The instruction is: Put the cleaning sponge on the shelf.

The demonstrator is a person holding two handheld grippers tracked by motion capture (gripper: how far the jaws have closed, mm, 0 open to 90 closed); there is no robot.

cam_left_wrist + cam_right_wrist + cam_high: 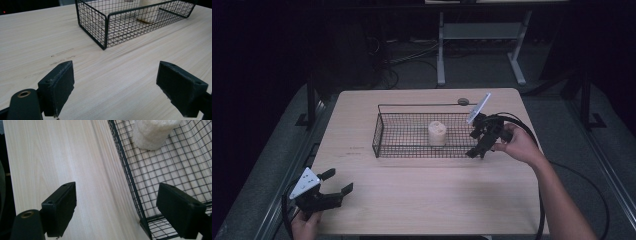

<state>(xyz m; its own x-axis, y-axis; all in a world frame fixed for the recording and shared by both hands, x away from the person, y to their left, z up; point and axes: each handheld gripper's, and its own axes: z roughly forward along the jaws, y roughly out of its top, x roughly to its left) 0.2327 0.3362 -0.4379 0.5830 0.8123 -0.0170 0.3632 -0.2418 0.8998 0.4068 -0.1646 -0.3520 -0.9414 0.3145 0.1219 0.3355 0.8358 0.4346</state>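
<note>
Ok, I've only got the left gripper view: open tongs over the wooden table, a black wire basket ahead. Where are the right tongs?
Observer: The right tongs are at the black wire mesh basket's right end.
Operator: Open or shut?
Observer: Open; in the right gripper view the basket's end wall runs between the jaws, nothing gripped.
Operator: The pale thing's top?
Observer: The cream cylindrical block stands upright, small holes in its top.

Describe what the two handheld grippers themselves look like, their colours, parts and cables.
Both are black two-jaw tools. The left gripper carries a pale grey three-cornered plate with small dark dots; the right gripper has a similar plate and a black cable looping off behind it. Their jaws are blocky black pads, with a brass-coloured ring by one. The forearms look bare.
</note>
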